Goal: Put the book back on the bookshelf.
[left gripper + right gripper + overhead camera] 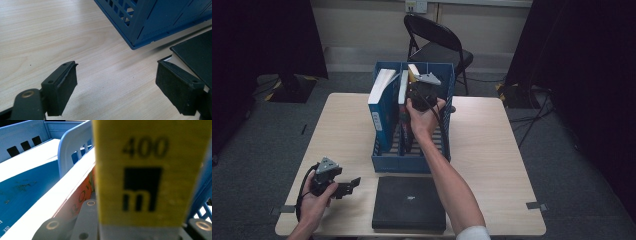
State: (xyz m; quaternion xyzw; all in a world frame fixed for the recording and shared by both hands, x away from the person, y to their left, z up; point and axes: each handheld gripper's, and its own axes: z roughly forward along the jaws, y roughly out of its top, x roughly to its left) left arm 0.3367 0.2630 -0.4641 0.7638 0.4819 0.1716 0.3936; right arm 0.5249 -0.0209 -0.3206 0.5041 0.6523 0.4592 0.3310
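Note:
A blue slotted crate (pixel 401 164) with dividers stands in the middle of the wooden table (pixel 492 150). My right gripper (pixel 417 84) reaches into its right slot and is shut on an upright yellow-spined book (pixel 413 71). In the right gripper view that yellow-spined book (pixel 150 170), marked "400" with a black logo, sits between the jaws of the right gripper (pixel 140 226). At the table's front left corner my left gripper (pixel 352 185) rests low, open and holding nothing. The left gripper (pixel 116 87) points at bare wood near the crate's corner (pixel 160 22).
A blue book with white pages (pixel 381 107) leans in the left slot, and an orange-covered book (pixel 77 197) stands beside the yellow one. A black book (pixel 409 202) lies flat at the table's front edge. A black folding chair (pixel 437 45) stands behind the table.

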